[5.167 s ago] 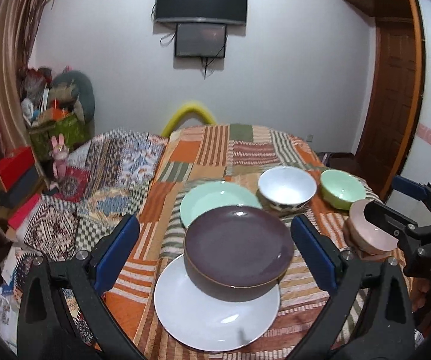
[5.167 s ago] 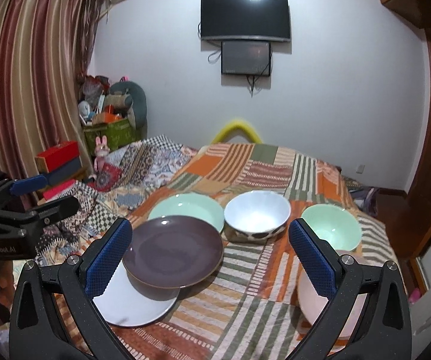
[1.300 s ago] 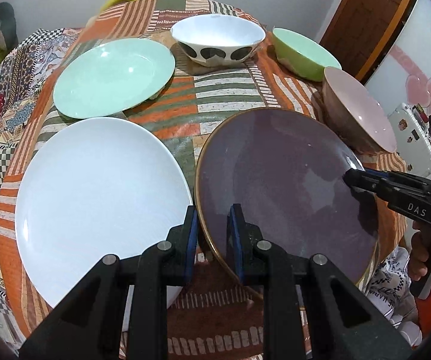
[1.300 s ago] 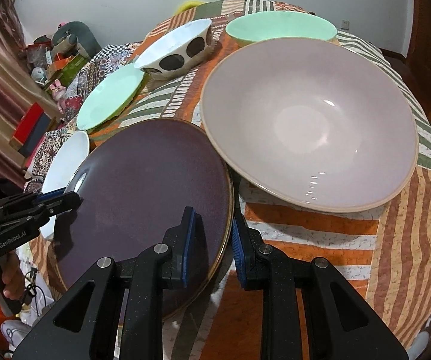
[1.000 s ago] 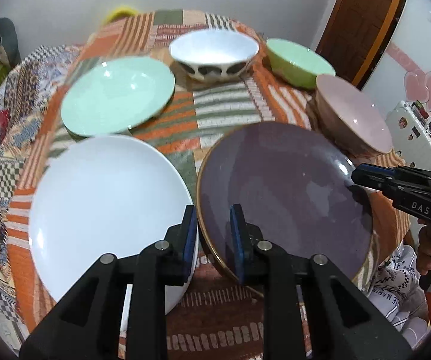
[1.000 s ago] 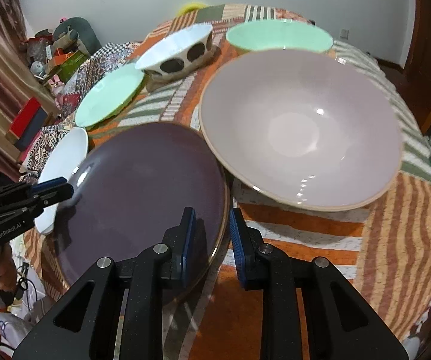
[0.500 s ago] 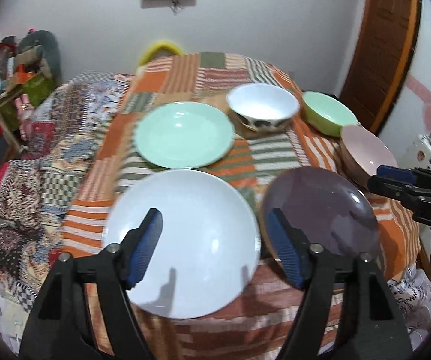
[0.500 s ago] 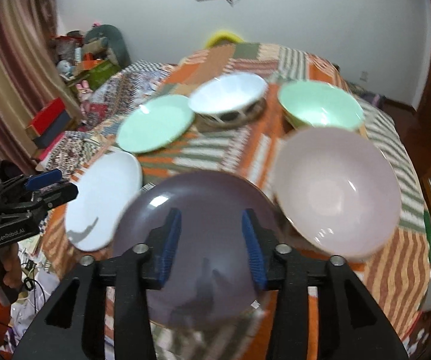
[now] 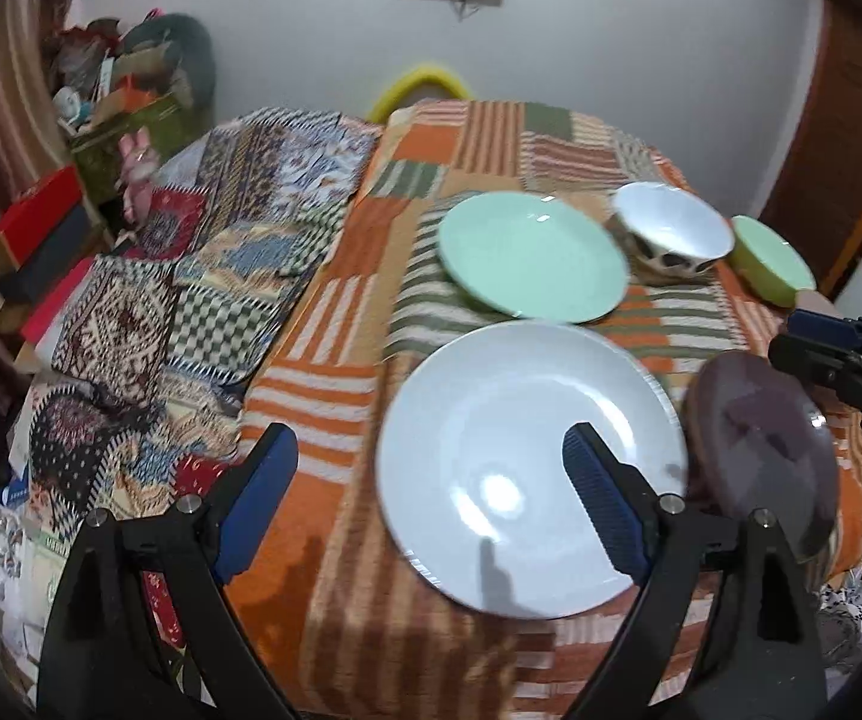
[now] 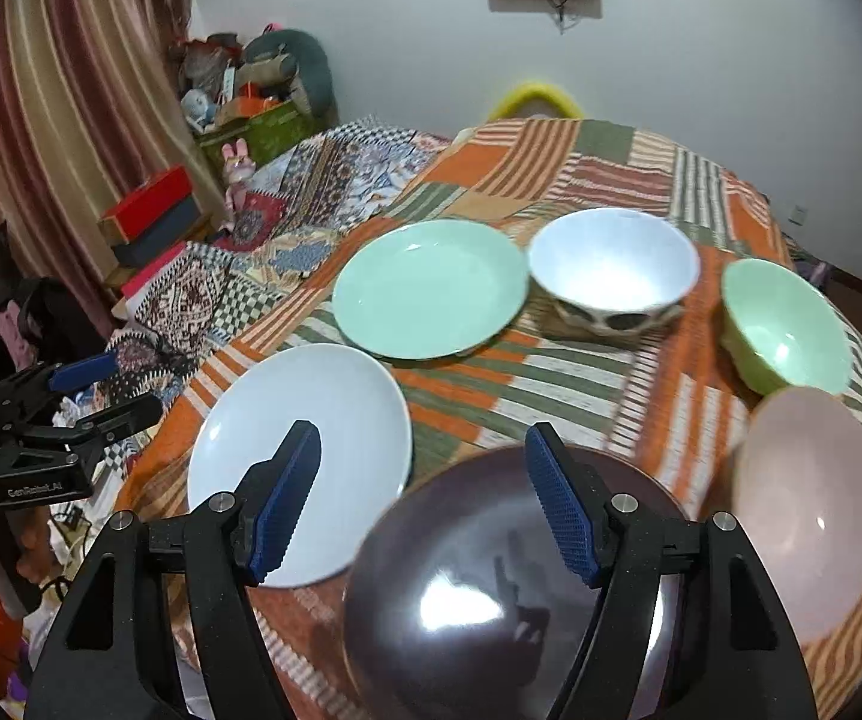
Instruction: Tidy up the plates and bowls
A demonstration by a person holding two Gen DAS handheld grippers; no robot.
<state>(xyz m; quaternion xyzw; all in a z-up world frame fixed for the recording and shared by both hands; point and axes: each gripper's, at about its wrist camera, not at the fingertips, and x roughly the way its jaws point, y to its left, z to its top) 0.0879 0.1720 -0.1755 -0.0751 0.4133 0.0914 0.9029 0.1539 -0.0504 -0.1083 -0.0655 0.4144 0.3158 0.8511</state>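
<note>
Crockery stands spread in a single layer on the striped orange patchwork tablecloth (image 10: 640, 192), nothing nested or stacked, so by my judgement the sorting is at an early stage and the stacking of plates with plates and bowls with bowls remains to be done. Largest first: the dark purple plate (image 10: 460, 588) lies flat at the near table edge; the white plate (image 10: 311, 438) lies just beside it on the left; the mint green plate (image 10: 431, 288) sits beyond the white one. Bowls follow along the right side: the pink bowl (image 10: 808, 516) nearest, the white bowl with dark spots (image 10: 613, 267) at the rear, the green bowl (image 10: 784, 324) between them. The right gripper (image 10: 422, 504) has just been opening; its jaws stand apart above the purple plate's far rim, with nothing between the pads. The left gripper (image 9: 431, 498) has likewise just been opening; its jaws stand wide above the white plate's left portion, gripping nothing. Motion blur softens the plate rims, so contact between the purple and white plates cannot be settled.
</note>
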